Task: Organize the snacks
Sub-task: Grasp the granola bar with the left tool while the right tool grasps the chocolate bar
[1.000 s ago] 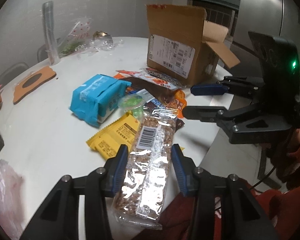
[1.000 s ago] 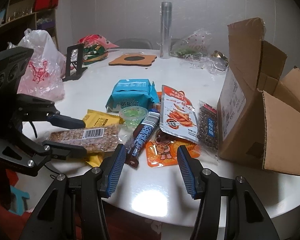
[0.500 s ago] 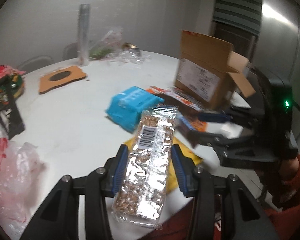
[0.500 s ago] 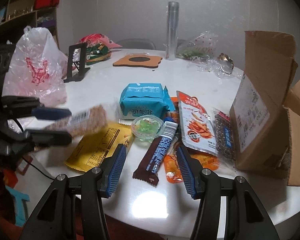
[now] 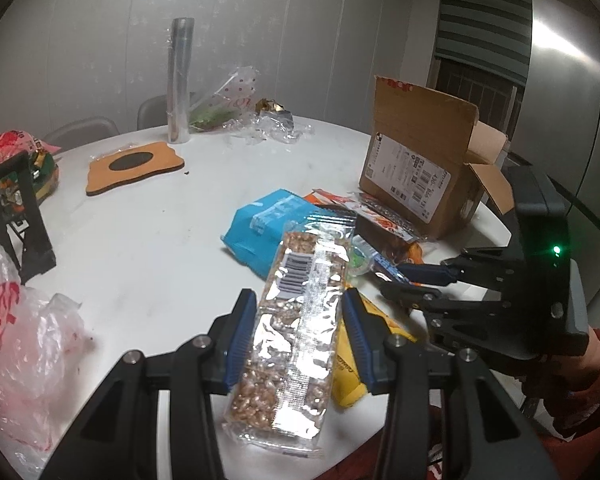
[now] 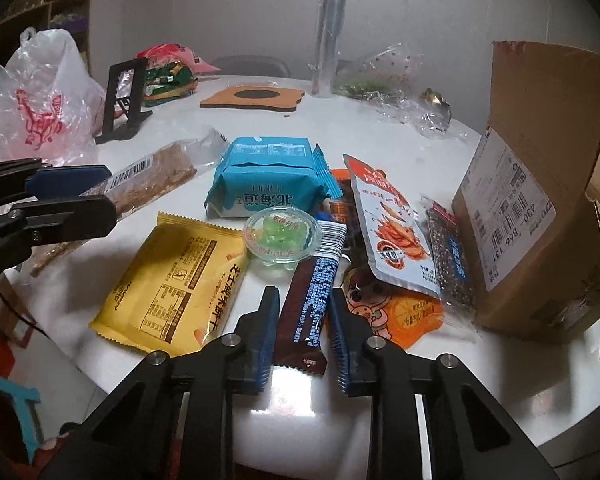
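- Now left gripper [image 5: 300, 320], lower centre of frame, pinches the peanut brittle bar [image 5: 296, 320], lifted off table [image 5: 140, 248].
- Right gripper [image 6: 303, 332] spread w/ pads either side of brown bar [image 6: 314, 300], bottom centre.

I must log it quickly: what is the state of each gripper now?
Left gripper: shut on the peanut bar.
Right gripper: open, astride the brown bar.

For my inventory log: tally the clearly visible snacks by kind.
Bars: 3 (clear-wrapped peanut bar, dark brown bar, black seed bar)
Packets: 4 (blue packet, yellow packet, red-white pouch, orange pouch)
Cups: 1 (green jelly cup)
Total: 8
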